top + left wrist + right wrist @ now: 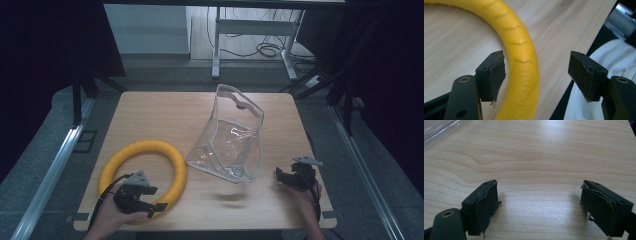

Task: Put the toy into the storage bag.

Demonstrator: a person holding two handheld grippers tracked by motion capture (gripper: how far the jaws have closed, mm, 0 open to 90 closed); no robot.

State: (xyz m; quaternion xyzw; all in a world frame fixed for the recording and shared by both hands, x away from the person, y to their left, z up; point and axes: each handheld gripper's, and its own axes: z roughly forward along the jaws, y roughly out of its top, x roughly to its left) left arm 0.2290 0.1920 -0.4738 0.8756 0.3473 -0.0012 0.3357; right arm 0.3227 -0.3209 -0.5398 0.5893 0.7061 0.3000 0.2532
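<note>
Your left gripper [536, 75] straddles the yellow ring [524, 62] at the table's [150, 115] near edge, jaws wide, ready to clamp; your right gripper [539, 202] waits wide.

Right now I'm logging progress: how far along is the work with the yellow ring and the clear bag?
Nothing looks done: the yellow foam ring lies flat on the wooden table, outside the clear plastic bag. In hand: the left hand-held gripper straddles the ring, jaws open. Left: closing and lifting. The right hand-held gripper is open over bare wood.
</note>
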